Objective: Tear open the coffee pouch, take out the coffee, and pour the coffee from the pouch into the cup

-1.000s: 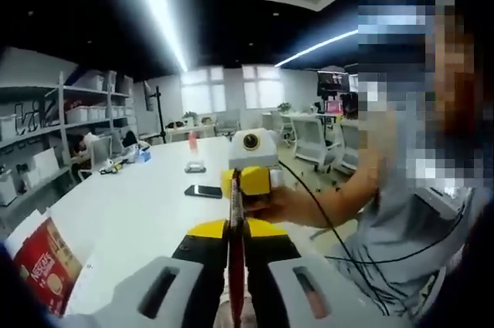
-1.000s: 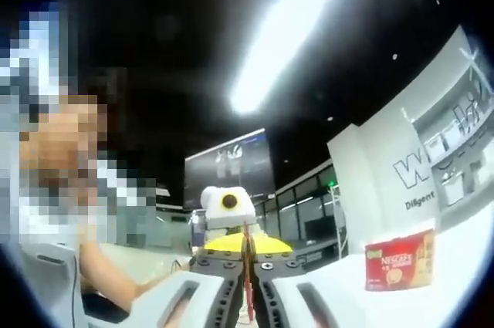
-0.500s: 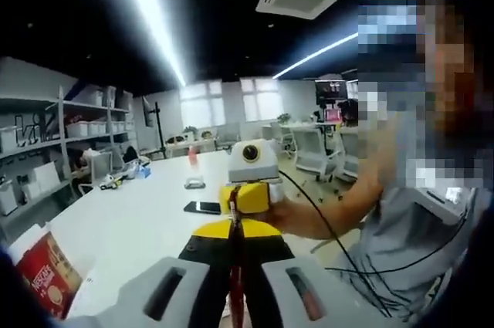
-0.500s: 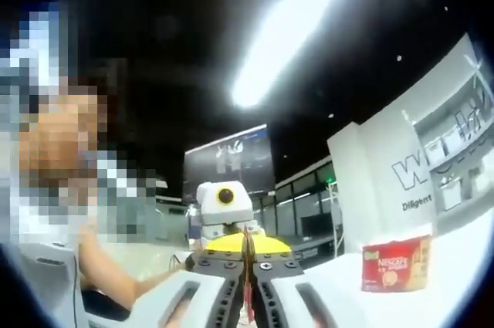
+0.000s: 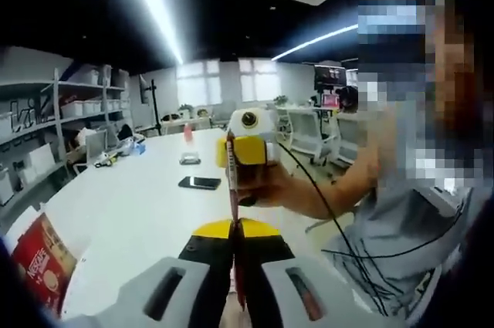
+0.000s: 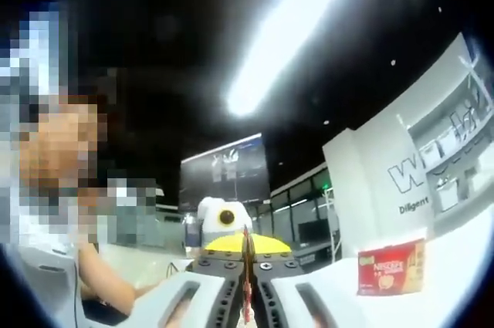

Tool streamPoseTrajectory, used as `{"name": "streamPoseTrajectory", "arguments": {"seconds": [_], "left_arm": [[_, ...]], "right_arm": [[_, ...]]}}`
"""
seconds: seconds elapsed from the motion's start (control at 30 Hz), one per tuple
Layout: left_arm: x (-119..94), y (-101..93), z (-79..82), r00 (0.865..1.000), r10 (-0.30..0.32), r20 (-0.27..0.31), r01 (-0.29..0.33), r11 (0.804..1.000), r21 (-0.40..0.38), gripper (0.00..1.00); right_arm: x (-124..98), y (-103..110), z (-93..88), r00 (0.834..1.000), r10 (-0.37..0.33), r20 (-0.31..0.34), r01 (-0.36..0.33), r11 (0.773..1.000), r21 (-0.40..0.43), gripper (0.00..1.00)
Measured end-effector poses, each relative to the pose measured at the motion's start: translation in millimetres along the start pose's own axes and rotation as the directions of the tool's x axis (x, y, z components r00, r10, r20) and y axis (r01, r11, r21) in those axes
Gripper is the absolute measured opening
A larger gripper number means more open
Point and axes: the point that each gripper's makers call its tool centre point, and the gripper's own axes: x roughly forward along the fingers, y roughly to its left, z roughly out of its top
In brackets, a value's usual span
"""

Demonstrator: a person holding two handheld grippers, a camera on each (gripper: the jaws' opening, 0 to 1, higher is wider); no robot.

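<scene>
Left gripper [image 5: 234, 229]: fingers [image 5: 202, 255] pressed together on the lower end of a thin red coffee pouch [image 5: 231, 181], seen edge-on, which rises from between them toward the right gripper [image 5: 245, 160]. Right gripper, in the left gripper view: yellow-fronted, held in a person's hand [image 5: 266, 189], meeting the pouch's upper end just beyond the left fingers (the exact pinch there is hard to make out). Right gripper [image 6: 247, 258], own view: fingers [image 6: 224, 293] clenched on the same pouch [image 6: 246, 266], a narrow red strip standing upright between them; left gripper [image 6: 231, 234] directly behind it. White desk [image 5: 139, 212]: red Nescafé box [image 5: 35, 262] at the near left edge, black phone [image 5: 200, 182] further off. Shelving [image 5: 54, 112] along the left wall. Nescafé box [image 6: 390, 268] in the right gripper view: on the desk's edge, right of the fingers.
</scene>
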Motion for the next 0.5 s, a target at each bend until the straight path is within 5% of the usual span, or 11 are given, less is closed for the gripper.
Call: {"name": "streamPoseTrajectory", "arguments": {"seconds": [0.5], "left_arm": [[-4.1, -2.1, -10.6, 0.999, -0.016, -0.040, 0.017, 1.000, 0.011, 0.06]], "right_arm": [[-3.7, -5.8, 8.3, 0.999, -0.012, 0.032, 0.012, 1.000, 0.008, 0.01]]}}
